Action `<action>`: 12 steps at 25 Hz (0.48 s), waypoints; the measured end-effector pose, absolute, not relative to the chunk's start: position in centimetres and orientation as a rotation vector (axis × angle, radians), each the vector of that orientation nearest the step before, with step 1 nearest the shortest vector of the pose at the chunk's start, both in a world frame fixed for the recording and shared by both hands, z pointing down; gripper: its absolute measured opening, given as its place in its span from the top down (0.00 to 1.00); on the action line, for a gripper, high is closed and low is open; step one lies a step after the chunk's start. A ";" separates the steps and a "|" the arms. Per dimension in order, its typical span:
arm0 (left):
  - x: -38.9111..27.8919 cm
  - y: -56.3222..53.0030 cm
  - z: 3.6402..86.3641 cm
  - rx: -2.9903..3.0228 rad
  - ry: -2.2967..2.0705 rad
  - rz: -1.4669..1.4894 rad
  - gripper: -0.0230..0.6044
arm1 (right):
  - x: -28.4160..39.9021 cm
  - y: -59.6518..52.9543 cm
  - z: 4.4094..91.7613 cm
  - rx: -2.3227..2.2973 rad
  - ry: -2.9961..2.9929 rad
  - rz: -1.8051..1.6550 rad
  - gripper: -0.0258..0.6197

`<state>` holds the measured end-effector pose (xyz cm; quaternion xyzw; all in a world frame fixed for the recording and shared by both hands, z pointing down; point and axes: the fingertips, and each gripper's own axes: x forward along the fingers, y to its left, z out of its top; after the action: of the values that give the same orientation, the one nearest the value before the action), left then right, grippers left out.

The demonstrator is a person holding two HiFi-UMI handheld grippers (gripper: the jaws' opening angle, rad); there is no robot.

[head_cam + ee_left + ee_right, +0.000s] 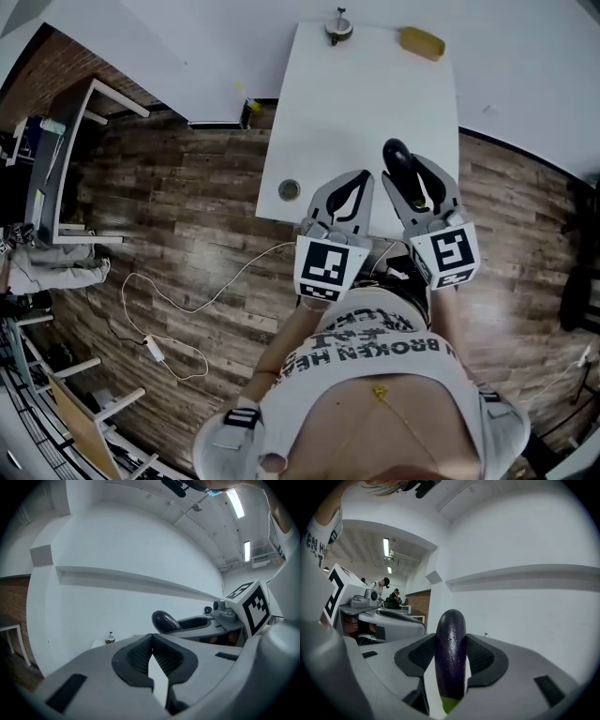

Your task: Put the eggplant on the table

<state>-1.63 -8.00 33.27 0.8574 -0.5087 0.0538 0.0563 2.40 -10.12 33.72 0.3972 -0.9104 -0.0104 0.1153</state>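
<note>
Table: white, its middle bare. The small things sit only at its edges, so I read the open middle as the place to set down.

Right gripper: clamped on the eggplant. Its jaws stand wide only because the body of the fruit fills the gap, and both ribbed pads press its flanks. It is held over the table's near end, pointing close to level, which I judge to be a carrying pose.

Left gripper: jaws closed tip to tip with nothing between them. It sits just beside the right one at the table's near edge. I take it as idle, tucked shut to stay out of the way.

Eggplant: dark purple, lying lengthwise along the jaws. The rounded end sticks out past the tips and the green stem end points back toward the gripper body. It is above the near end of the table and, as far as I can judge, not yet resting on it.

Yellow object: at the far right corner, well apart from the eggplant.

Stemmed round piece: at the far edge.

Round disc: near the left edge, close to the left gripper.

Next, my guess: lower, then release.
</note>
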 end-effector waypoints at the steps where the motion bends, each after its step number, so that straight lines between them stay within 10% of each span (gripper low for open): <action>1: -2.2 -8.1 33.3 2.608 -1.529 0.165 0.95 | 1.9 -10.1 33.7 1.179 -2.664 -0.023 0.64; 12: -5.9 -9.4 34.8 2.616 -1.462 0.165 0.95 | -0.8 -10.5 35.5 1.230 -2.584 0.021 0.64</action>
<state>-5.91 -9.42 34.82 0.8695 -0.4858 0.0550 0.0701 -0.77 -10.55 35.50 0.4257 -0.8940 0.0073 0.1395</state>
